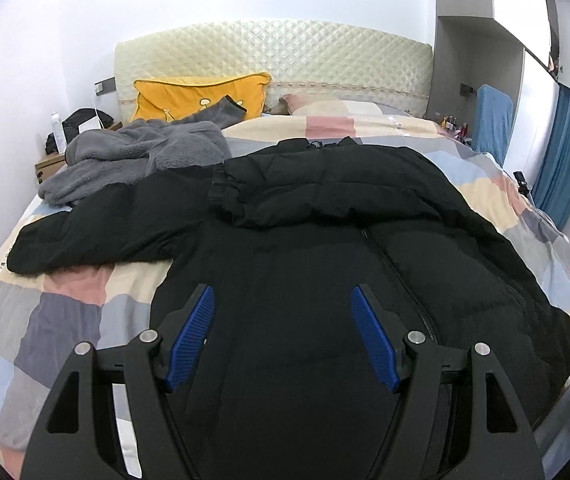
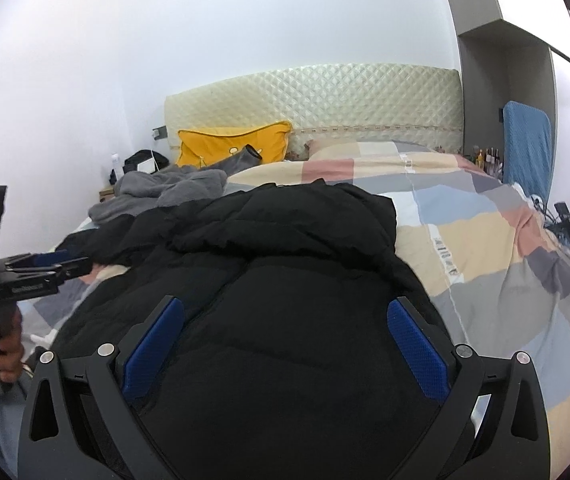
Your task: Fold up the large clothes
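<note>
Two claws, both spread wide and holding nothing, hang over the black puffy quilted jacket (image 1: 325, 240) that fills the middle and bottom of each view. It lies front-up on the pastel patchwork bedspread (image 1: 65, 312), zip running down the centre, spread flat, by my reading so the panels can be turned over cleanly. One sleeve stretches out toward the left edge of the frame; the other is laid across the chest in the upper middle, so I'd judge folding is under way. Left claw (image 1: 283, 332) sits low over the jacket's lower body, blue pads well apart, pointing up the bed toward the cream quilted headboard (image 1: 273, 56). Right claw (image 2: 285, 344) matches it, level, jaws apart, over the jacket's right half. At the left edge of the right wrist view, the person's hand grips the other tool's handle, held level. A grey fleece garment (image 1: 141, 156) lies heaped at upper left beside the yellow cushion (image 1: 197, 96), touching the jacket's sleeve area.
</note>
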A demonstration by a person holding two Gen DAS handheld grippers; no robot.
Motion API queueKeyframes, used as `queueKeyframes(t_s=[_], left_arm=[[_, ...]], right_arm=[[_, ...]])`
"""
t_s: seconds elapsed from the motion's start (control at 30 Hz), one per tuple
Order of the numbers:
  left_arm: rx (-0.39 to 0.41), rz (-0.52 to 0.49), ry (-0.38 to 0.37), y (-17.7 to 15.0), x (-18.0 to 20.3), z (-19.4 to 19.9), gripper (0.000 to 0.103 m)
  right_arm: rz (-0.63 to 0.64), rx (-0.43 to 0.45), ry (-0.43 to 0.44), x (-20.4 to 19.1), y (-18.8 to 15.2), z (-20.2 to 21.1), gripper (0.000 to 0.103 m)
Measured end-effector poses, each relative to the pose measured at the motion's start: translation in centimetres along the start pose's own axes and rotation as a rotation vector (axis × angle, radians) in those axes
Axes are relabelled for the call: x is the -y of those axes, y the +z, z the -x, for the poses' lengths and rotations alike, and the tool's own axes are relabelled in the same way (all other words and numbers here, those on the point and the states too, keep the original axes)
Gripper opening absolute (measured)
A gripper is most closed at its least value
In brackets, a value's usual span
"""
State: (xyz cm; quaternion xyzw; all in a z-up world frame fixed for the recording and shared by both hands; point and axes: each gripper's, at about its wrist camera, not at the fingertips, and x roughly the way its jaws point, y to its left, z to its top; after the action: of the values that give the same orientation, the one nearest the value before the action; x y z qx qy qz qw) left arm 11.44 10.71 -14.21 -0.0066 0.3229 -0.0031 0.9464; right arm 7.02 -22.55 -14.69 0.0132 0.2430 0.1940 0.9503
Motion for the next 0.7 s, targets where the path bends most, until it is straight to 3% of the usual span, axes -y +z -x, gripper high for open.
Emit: queueKeyframes(t_s=[0.23, 0.43, 0.53, 0.7], left_arm=[[0.021, 0.034, -0.047, 0.0, -0.8, 0.7, 0.071], [0.014, 0.061, -0.072, 1.5, -2.5, 1.1, 0.071], [0.018, 0.062, -0.054, 2.7, -3.9, 1.7, 0.071], [0.124, 0.024, 0.02, 6.8, -7.5, 6.2, 0.071]], right_arm=[[-0.024, 0.061, -0.03, -0.3, -0.6, 2.3, 0.103], [-0.066, 0.052, -0.035, 0.9, -0.6, 1.8, 0.103], [-0.065, 0.04, -0.03, 1.0, -0.6, 1.6, 0.103], [-0.042, 0.052, -0.025, 0.5, -0.7, 1.9, 0.103]])
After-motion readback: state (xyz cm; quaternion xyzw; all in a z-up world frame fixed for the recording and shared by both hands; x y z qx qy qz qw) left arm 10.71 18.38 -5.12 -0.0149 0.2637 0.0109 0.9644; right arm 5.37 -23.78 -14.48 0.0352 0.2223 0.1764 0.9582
